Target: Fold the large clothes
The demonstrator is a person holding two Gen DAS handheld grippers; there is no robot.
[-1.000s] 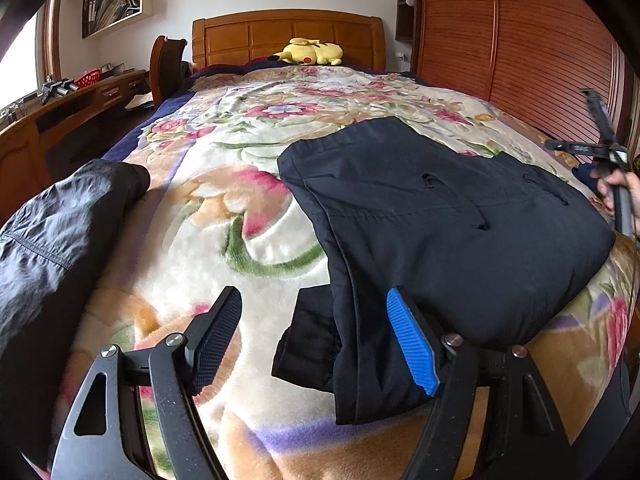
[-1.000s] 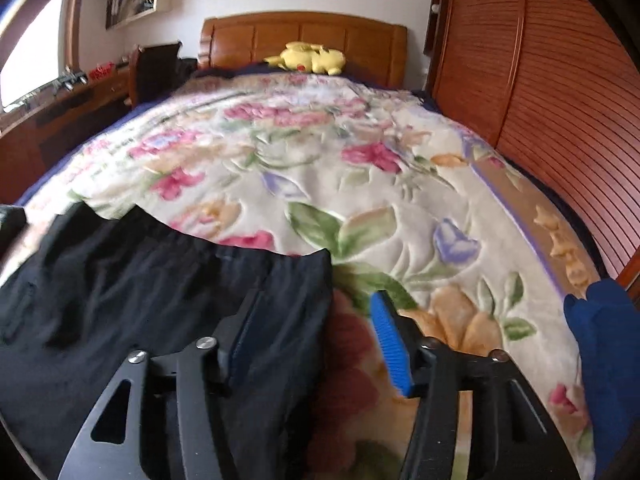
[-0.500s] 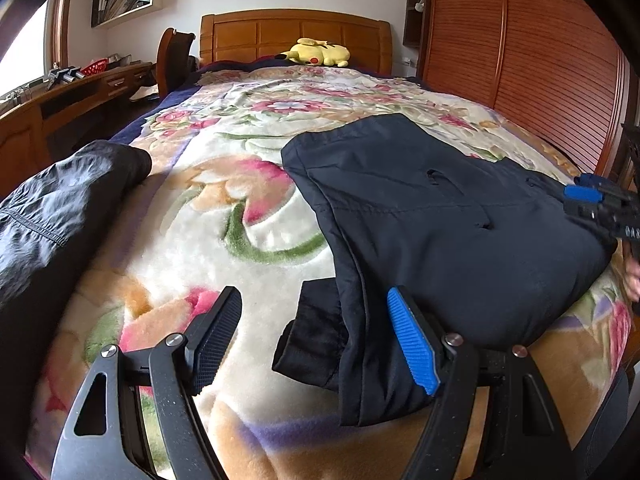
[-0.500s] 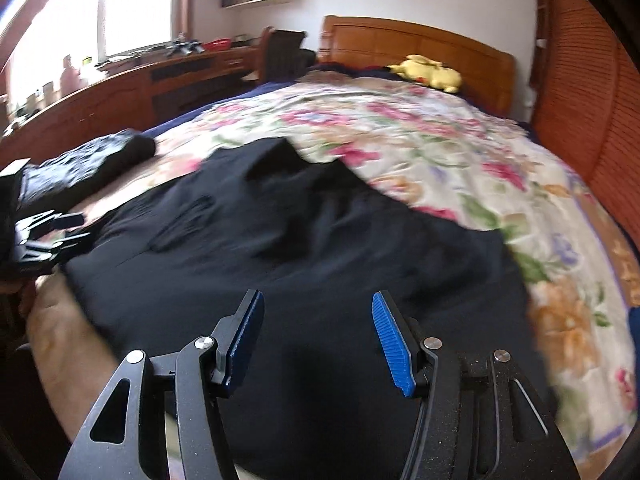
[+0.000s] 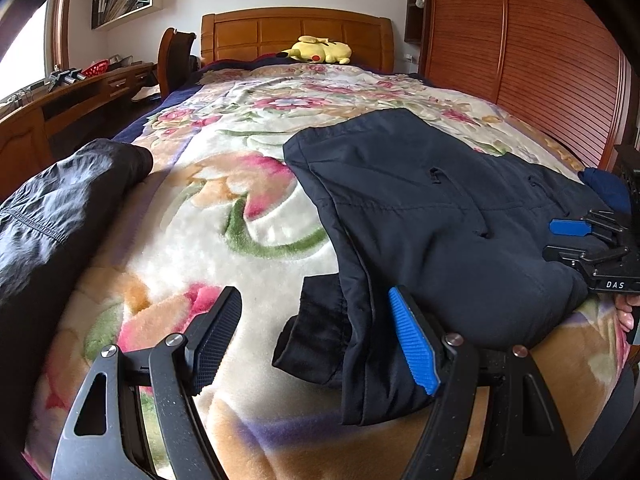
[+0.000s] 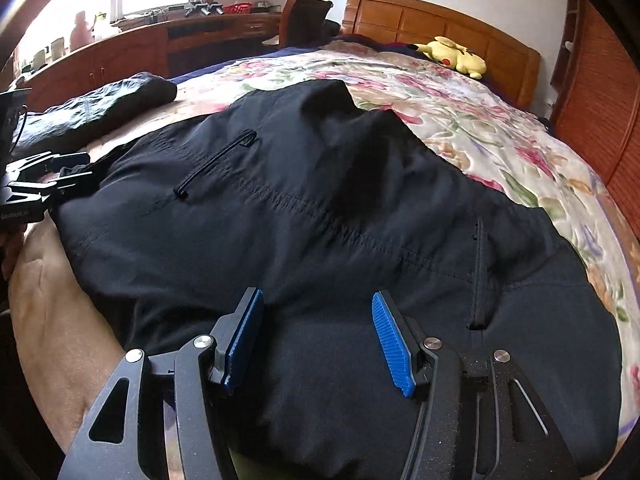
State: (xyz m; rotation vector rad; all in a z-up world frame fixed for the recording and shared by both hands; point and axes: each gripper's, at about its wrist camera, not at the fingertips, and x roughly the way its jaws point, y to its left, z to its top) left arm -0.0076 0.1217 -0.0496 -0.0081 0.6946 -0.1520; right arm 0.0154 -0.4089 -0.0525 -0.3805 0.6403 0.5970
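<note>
Lying flat across the near end of the bed, the large dark navy jacket of smooth woven fabric (image 6: 320,208) rests on the plush cream blanket patterned with pink flowers and green leaves (image 5: 248,184), one folded sleeve end (image 5: 316,336) sticking out by its near edge. The left gripper (image 5: 316,344) hovers above that corner with its jaws apart, nothing pressed between the black pad and the blue ribbed pad (image 5: 414,344). The right gripper (image 6: 318,336) hangs low over the jacket's middle, its two blue pads apart and clamping nothing; whether their tips touch the cloth cannot be told. A crumpled black garment of shiny thin fabric (image 5: 60,208) lies at the bed's left edge, apart from the jacket. A yellow plush toy (image 5: 320,51) lies against the brown wooden headboard (image 5: 296,32). On the long wooden desk (image 6: 132,44) stands a small red basket (image 6: 237,8); its contents are too small to tell.
</note>
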